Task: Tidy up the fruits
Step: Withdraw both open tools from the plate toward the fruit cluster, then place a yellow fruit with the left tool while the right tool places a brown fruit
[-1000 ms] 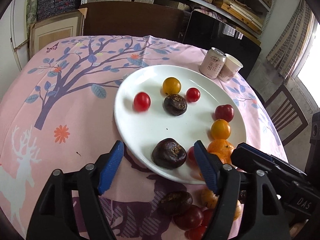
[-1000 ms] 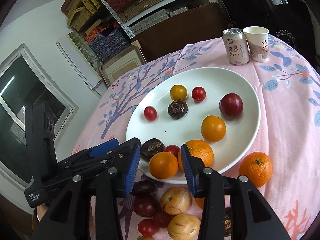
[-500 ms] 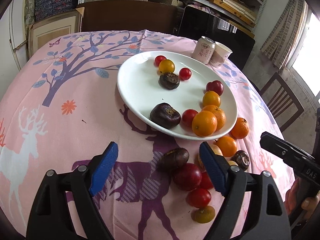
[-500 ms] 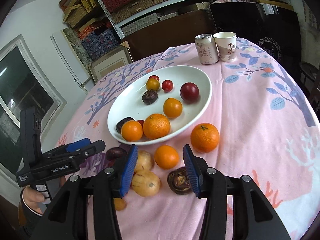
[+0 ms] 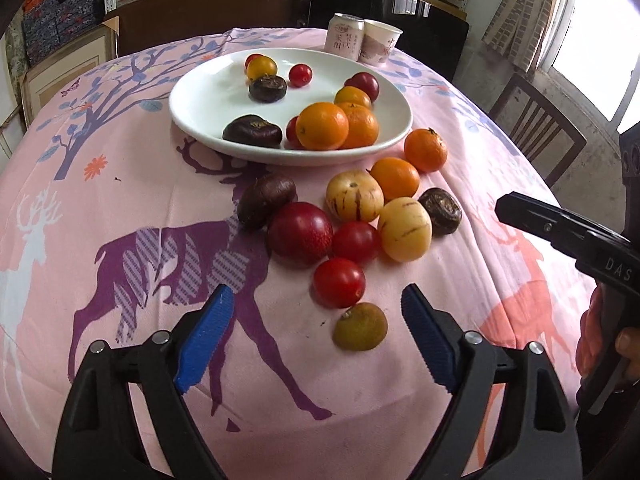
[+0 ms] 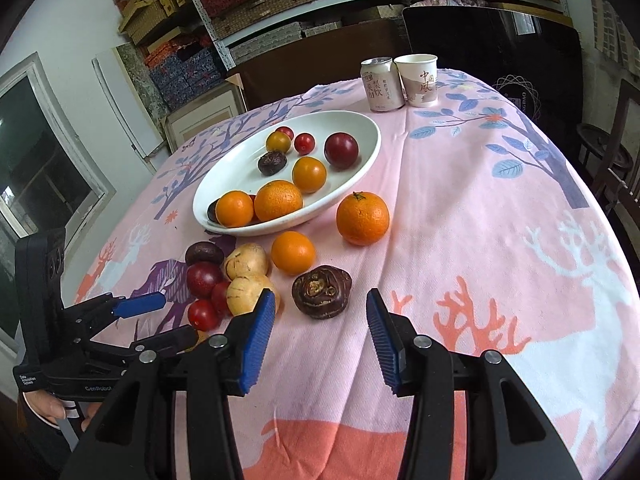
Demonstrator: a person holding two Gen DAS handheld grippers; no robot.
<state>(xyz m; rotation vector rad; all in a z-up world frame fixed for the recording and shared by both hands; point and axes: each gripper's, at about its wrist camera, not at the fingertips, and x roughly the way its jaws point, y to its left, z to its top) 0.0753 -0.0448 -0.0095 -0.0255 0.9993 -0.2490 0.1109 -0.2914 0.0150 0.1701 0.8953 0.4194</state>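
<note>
Clearly, "DAS" shows on the right gripper only in the left view; "GenRobot" on the left gripper only in the right. Both stand released and empty, the left's jaws having just widened. Fruits fill the white plate; a loose pile lies beside it. Can and cup bear Chinese characters.

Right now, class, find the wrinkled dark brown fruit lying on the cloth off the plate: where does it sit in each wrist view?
Left wrist: wrinkled dark brown fruit right of centre, beside a pale striped fruit.
Right wrist: centre, just beyond the open right hand-held gripper.
Shared landmark: drink can beyond the white plate.
</note>
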